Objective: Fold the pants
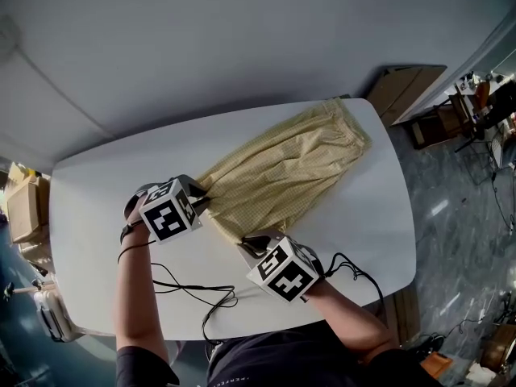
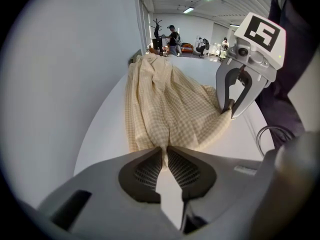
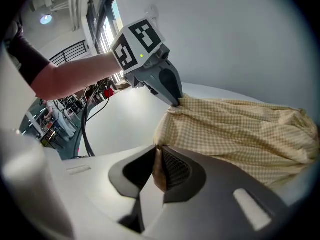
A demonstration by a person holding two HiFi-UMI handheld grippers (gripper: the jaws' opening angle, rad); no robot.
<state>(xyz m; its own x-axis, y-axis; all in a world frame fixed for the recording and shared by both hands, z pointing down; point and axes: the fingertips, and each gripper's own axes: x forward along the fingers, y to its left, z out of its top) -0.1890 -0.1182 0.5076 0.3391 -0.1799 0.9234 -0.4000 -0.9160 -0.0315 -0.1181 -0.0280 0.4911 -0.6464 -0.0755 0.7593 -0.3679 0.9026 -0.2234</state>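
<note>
Yellow checked pants [image 1: 286, 168] lie diagonally across the white table [image 1: 105, 192], waistband at the far right, leg ends near me. My left gripper [image 1: 203, 200] is shut on the left corner of the leg hem [image 2: 162, 151], the cloth pinched between its pads. My right gripper [image 1: 251, 244] is shut on the right corner of that hem [image 3: 159, 171]. Seen from the left gripper view, the right gripper [image 2: 231, 111] bites the cloth edge; the left gripper [image 3: 176, 101] shows the same way in the right gripper view. The hem is raised a little off the table.
Black cables [image 1: 193, 297] trail over the table's near edge. Cardboard boxes [image 1: 24, 208] stand on the floor at the left, a flat box [image 1: 407, 87] and shelving at the far right. People stand far off in the room [image 2: 172, 36].
</note>
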